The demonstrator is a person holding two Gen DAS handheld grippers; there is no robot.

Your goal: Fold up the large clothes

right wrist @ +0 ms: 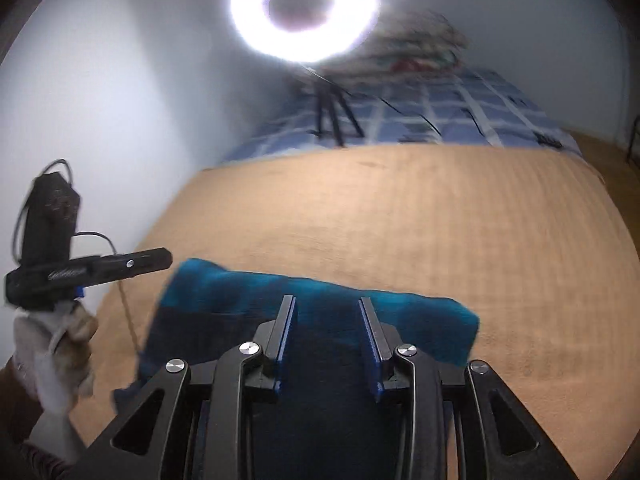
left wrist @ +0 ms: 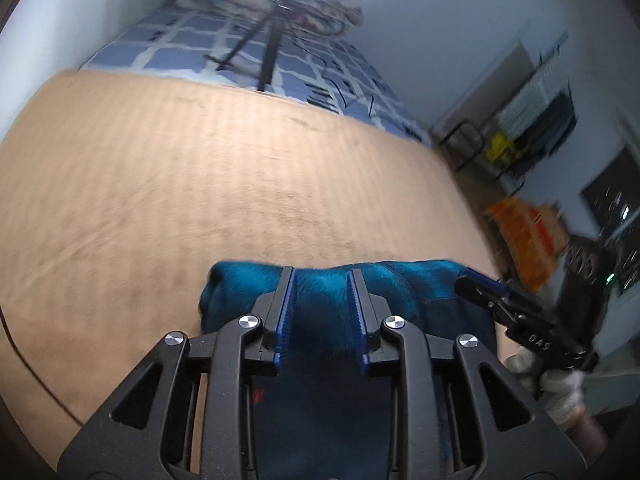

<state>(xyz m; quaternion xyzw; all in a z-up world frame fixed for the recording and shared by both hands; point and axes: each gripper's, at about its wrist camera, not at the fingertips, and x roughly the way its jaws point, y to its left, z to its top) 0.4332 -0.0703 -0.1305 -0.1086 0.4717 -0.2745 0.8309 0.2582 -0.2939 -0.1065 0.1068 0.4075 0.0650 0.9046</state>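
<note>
Tan blanket (left wrist: 200, 168) covers the near half of the bed, ribbed and bare but for the garment. Beyond it we see a blue checked sheet (left wrist: 188, 46), a tripod (left wrist: 270, 52) carrying a ring light (right wrist: 305, 8), and crumpled bedding against pale walls. In the left view, shelves and an orange box (left wrist: 520, 236) blur at the right. Our blue garment (right wrist: 320, 300), folded into a thick bundle, lies on the blanket at the near edge. Left tool (left wrist: 320, 280) and right tool (right wrist: 328, 308) both stand part open over it, gripping nothing we can see.
</note>
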